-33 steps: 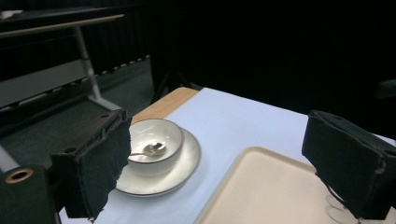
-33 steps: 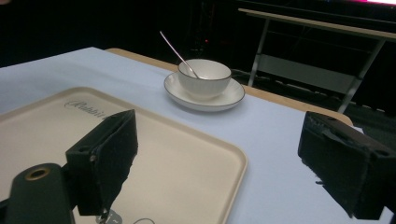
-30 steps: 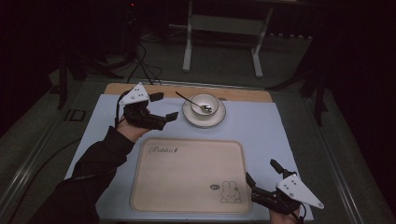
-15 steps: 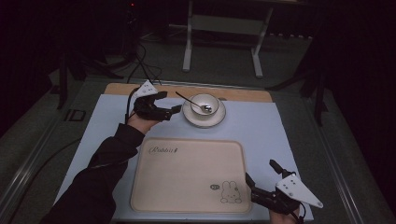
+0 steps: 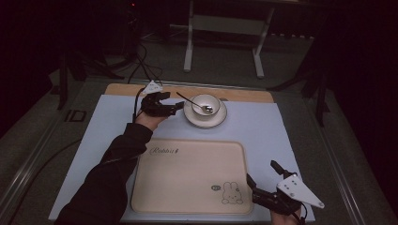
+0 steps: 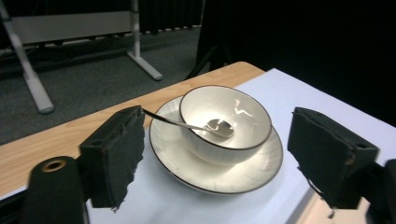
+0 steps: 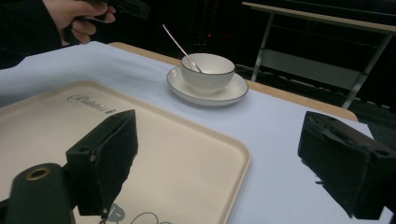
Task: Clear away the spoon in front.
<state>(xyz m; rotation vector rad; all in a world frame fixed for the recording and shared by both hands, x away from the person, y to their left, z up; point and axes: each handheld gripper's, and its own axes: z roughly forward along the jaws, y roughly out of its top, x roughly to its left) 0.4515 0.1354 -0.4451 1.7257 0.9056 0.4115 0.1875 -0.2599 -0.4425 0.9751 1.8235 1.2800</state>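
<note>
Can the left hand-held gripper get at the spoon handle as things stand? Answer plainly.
Probably yes. The left hand-held gripper is open beside the saucer, and the spoon handle slants toward it with nothing between.

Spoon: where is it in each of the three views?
High view: spoon in the bowl, upper centre, handle toward upper left.
Left gripper view: centre, between the open jaws.
Right gripper view: upper centre, handle up-left.
Shared landmark: saucer under the bowl.
</note>
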